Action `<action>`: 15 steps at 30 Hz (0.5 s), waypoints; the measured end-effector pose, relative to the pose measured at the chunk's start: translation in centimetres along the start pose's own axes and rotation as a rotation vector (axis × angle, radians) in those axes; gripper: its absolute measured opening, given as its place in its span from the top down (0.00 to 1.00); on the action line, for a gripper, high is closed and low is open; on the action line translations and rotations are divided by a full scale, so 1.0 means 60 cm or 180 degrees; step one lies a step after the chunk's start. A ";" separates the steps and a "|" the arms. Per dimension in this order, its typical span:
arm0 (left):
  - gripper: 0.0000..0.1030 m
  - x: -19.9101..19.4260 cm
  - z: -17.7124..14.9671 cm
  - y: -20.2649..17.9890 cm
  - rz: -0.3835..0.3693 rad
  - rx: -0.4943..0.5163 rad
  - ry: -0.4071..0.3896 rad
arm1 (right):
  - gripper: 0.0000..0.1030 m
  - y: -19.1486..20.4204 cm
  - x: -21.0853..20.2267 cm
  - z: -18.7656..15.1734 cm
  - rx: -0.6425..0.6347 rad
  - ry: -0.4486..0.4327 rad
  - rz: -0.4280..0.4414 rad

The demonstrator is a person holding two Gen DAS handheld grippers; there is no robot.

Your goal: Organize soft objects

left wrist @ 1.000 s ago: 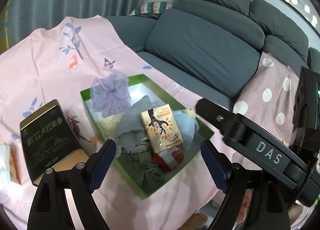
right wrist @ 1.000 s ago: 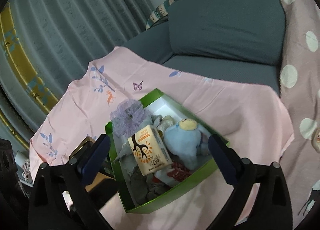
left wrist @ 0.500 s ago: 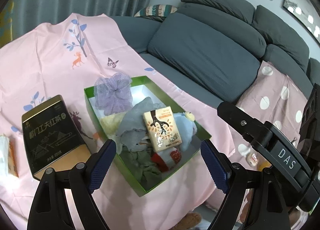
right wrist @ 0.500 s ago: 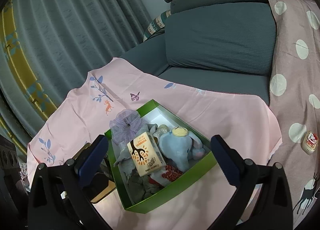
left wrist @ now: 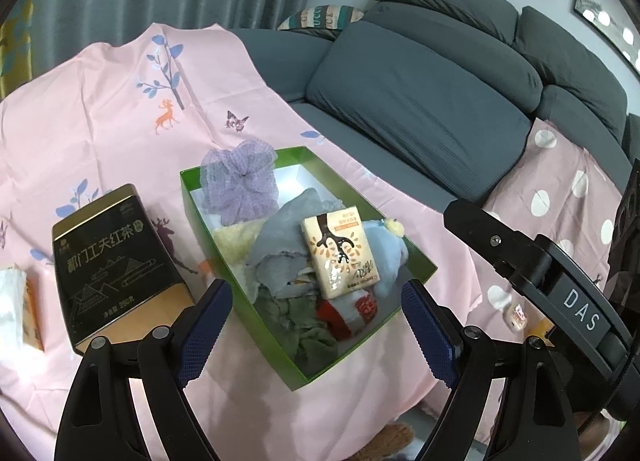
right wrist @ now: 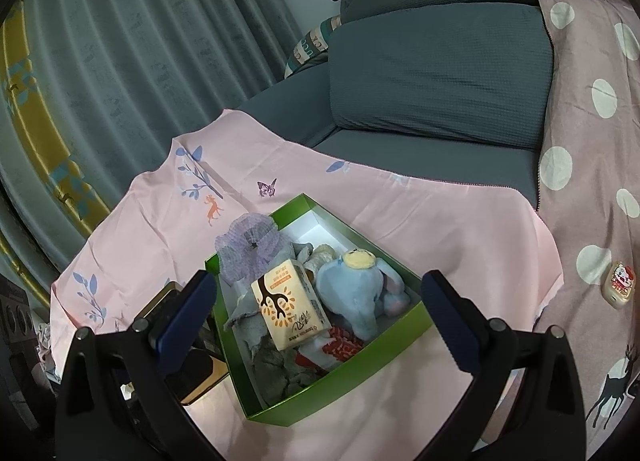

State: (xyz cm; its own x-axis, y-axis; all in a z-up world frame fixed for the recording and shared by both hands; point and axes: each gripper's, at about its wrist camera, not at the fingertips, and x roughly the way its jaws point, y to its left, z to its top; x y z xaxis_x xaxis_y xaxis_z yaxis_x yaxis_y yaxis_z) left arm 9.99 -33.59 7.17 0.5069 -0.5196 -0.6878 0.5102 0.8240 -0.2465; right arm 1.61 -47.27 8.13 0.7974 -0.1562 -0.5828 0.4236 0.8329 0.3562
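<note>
Both tools, the left tool and the right tool, are seen spread wide with nothing held, hovering above the lower centre of each frame. A pink cloth is draped over the table and fills the left half of the left view. At centre frame a green box is placed on the cloth, already packed with soft objects: a blue plush elephant, a grey cloth, a purple mesh puff and a red-and-white sock. A tissue pack is laid on top of the pile. A black tea tin stands just left of the box. The sorting is judged nearly complete; no loose soft object is seen outside the box.
</note>
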 end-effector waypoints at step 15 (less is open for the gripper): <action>0.16 0.005 -0.003 0.005 0.0058 -0.0029 0.0010 | 0.01 0.002 0.008 -0.001 -0.0018 0.0027 -0.0035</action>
State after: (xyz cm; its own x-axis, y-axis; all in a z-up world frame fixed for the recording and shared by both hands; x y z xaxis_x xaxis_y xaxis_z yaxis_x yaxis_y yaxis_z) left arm 10.17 -33.45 6.76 0.5139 -0.5037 -0.6944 0.4946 0.8354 -0.2400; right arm 2.02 -47.19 7.85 0.7891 -0.1608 -0.5929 0.4298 0.8341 0.3458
